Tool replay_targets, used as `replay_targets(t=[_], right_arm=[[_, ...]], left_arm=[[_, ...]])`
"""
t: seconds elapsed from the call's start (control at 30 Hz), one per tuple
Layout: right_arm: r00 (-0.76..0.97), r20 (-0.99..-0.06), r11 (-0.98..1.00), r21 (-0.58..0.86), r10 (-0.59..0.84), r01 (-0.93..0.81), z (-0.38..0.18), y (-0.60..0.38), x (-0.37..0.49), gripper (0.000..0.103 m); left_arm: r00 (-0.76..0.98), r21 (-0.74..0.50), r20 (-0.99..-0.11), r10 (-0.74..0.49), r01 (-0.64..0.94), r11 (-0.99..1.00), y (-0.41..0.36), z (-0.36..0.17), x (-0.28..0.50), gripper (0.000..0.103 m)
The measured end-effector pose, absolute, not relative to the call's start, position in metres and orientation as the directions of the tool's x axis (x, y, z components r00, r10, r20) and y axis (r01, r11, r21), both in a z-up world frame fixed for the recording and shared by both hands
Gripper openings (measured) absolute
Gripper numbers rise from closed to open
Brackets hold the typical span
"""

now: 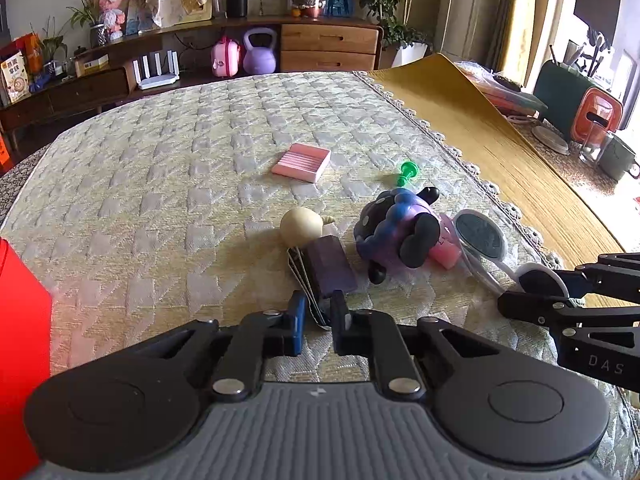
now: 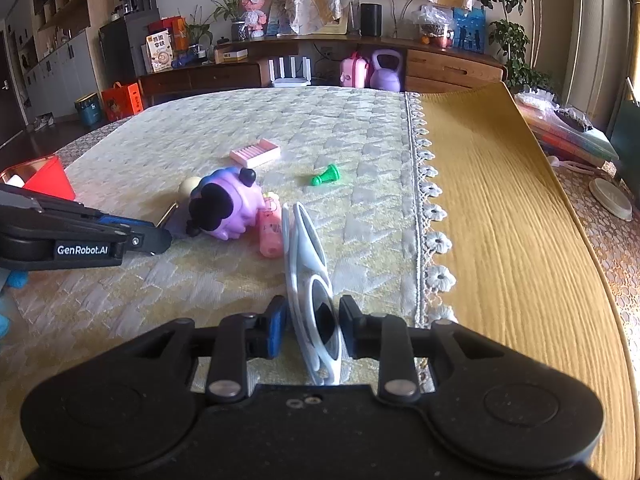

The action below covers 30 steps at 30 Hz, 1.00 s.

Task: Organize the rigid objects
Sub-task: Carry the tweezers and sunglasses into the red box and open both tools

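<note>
Purple block [image 1: 330,266] sits pinched in the left gripper [image 1: 316,314], goggles [image 2: 316,320] in the right gripper [image 2: 312,326]; toy [image 1: 394,232], pawn [image 1: 408,172], pink tray [image 1: 302,162] still lie loose.

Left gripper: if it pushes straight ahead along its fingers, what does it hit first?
The left gripper is already shut on the card stack beside the dark purple block. Straight on, it would probably shove those into the cream ball; depth is hard to judge.
</note>
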State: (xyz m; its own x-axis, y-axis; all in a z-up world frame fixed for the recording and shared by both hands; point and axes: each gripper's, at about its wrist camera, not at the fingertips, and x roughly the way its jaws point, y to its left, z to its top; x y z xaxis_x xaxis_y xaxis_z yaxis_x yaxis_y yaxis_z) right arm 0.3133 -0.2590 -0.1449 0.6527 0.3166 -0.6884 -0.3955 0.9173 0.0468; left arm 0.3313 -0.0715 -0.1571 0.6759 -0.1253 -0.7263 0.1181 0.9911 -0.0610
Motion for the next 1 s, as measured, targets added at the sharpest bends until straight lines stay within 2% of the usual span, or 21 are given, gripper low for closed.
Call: replay_targets(t=[0.07,0.5,0.67,1.0], right_arm=[[0.658,-0.684,0.919,0.048,0.315,-0.39,-0.144,-0.259,0.312,0.024],[0.663,-0.653,0.927,0.19,0.366,-0.324,-0.127,-0.258,0.269,0.02],[0.661,-0.647,0.922,0.212,0.38,-0.323,-0.117,-0.251,0.247,0.02],[0.671,-0.608,0.902,0.216,0.425,-0.375,-0.082,-0.222,0.215,0.02]], left_arm=[[0.674,-0.068,-0.729,-0.118,0.099,0.993,-0.068,-0.157,0.331,0.005],[0.646,-0.144,-0.752,-0.133,0.035,0.989,-0.039,-0.143,0.294,0.005],[0.627,-0.181,-0.766,-0.14,-0.001,0.984,-0.023,-0.138,0.272,0.005],[0.662,-0.221,-0.735,-0.149,-0.026,0.975,0.004,-0.108,0.226,0.005]])
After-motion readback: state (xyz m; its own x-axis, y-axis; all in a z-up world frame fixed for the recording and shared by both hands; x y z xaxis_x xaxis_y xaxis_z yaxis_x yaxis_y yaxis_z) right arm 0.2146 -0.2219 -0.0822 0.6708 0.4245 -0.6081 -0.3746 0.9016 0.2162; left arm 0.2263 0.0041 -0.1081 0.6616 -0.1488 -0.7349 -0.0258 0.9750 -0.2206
